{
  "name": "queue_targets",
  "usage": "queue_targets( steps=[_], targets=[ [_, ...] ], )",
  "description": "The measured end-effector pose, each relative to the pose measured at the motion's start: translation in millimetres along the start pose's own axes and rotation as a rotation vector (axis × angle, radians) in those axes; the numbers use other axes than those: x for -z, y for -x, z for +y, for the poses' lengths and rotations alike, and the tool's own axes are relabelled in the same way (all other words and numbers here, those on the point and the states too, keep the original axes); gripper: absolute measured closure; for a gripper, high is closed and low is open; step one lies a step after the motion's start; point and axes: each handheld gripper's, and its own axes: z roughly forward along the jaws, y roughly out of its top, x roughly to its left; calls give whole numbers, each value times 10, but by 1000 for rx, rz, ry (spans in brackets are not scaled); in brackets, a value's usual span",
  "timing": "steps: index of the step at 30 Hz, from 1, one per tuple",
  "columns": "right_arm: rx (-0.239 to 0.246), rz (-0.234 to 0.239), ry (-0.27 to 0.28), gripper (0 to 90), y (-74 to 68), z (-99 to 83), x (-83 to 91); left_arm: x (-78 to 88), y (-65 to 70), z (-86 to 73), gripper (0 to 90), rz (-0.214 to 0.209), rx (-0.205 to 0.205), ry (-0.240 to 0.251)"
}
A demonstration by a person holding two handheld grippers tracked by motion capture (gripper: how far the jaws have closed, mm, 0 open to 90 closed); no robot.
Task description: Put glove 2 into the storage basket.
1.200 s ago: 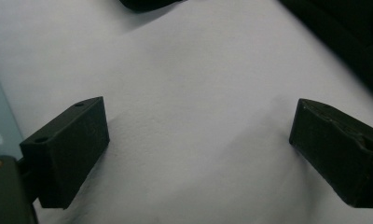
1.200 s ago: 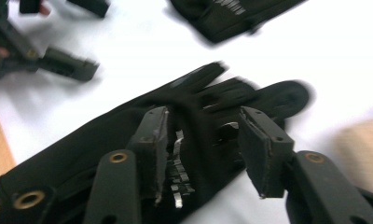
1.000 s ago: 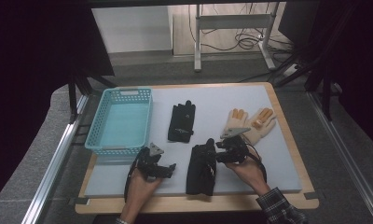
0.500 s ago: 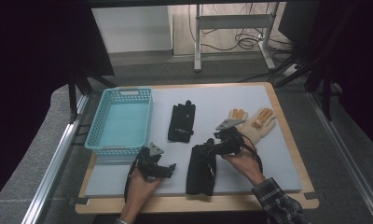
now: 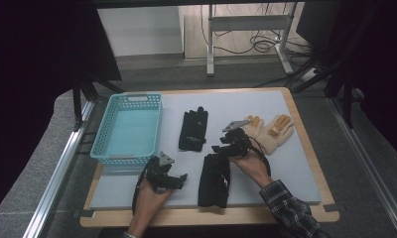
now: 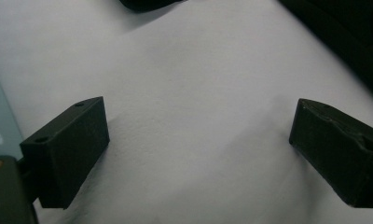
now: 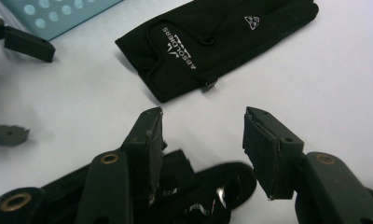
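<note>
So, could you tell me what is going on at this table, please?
A person works over a white mat with a claw in each hand. The right claw, jaws apart and holding nothing, has just been closing a little above the fingertip end of the near black glove. The left claw rests open on the mat beside the blue basket, which has nothing in it. A second black glove and a tan pair lie farther back.

Left tongs rest low with jaws wide apart; right tongs, half-spread, have just been closing.
</note>
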Motion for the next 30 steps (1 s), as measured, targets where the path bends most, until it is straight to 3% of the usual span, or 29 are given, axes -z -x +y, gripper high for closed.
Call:
queue_targets(
  steps=[5,6,17,20,30],
  targets=[
    [11,2,4,463,23,105,-151,2,-2,0,48,1,-3,-2],
    [31,-2,0,460,33,158,-214,2,-2,0,48,1,-3,-2],
    [31,-5,-17,386,125,381,-518,1,-3,0,48,0,-2,-3],
    [18,1,-16,330,182,463,-645,0,-3,0,48,0,-2,-2],
    [-1,-3,-36,262,219,627,-977,0,-3,0,48,-1,-1,-1]
  ],
)
